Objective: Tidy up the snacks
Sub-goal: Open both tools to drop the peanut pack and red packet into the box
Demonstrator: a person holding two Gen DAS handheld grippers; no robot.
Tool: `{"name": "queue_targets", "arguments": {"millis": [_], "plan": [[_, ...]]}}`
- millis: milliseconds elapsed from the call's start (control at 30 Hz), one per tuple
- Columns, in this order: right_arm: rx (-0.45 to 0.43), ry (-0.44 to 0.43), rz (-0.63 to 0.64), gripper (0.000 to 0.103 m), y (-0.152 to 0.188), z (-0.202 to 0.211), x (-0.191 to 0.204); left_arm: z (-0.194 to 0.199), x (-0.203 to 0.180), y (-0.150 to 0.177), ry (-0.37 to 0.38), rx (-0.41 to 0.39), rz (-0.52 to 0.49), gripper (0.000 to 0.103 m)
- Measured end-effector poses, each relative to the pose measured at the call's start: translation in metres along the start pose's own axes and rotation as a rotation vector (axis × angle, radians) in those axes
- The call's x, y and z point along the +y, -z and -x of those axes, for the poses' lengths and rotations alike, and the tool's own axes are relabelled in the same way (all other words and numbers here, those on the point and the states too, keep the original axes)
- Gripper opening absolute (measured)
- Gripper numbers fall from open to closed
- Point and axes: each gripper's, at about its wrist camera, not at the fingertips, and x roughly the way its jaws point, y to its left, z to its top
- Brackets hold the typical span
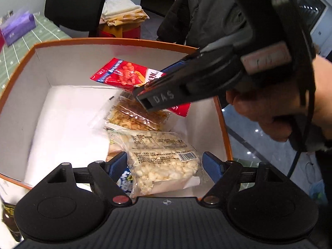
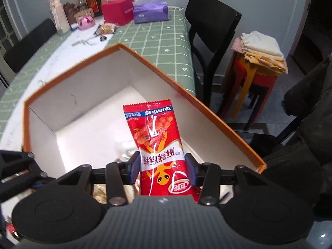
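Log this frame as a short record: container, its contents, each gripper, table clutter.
container: orange-rimmed box, white inside, open top
contents: puffed-rice pack, brown snack pack
left gripper: open, straddling the puffed-rice pack, pads apart from it
right gripper: shut on red packet, held over the box
table: green checked cloth; purple tissue box, red box, bottles
beside table: black chair

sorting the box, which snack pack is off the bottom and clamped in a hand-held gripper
The red snack packet, clamped in the right hand-held gripper above the box. The puffed-rice pack and brown cracker pack lie inside.
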Motion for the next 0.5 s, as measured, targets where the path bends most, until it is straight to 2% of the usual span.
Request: {"name": "queue_targets", "arguments": {"millis": [100, 167, 367, 500], "plan": [[-0.002, 0.001, -0.007, 0.048, 0.002, 0.000, -0.003, -0.003, 0.002, -0.002, 0.024, 0.002, 0.027, 0.093], [-0.005, 0.004, -0.004, 0.053, 0.002, 0.002, -0.003, -0.003, 0.001, -0.002, 0.031, -0.006, 0.028, 0.094], [-0.024, -0.002, -0.012, 0.054, 0.000, 0.008, -0.004, 0.005, 0.008, -0.003, 0.035, -0.048, 0.086, 0.095], [-0.039, -0.009, -0.016, 0.054, -0.001, 0.013, -0.003, 0.015, 0.020, -0.005, 0.133, -0.075, 0.168, 0.095]]}}
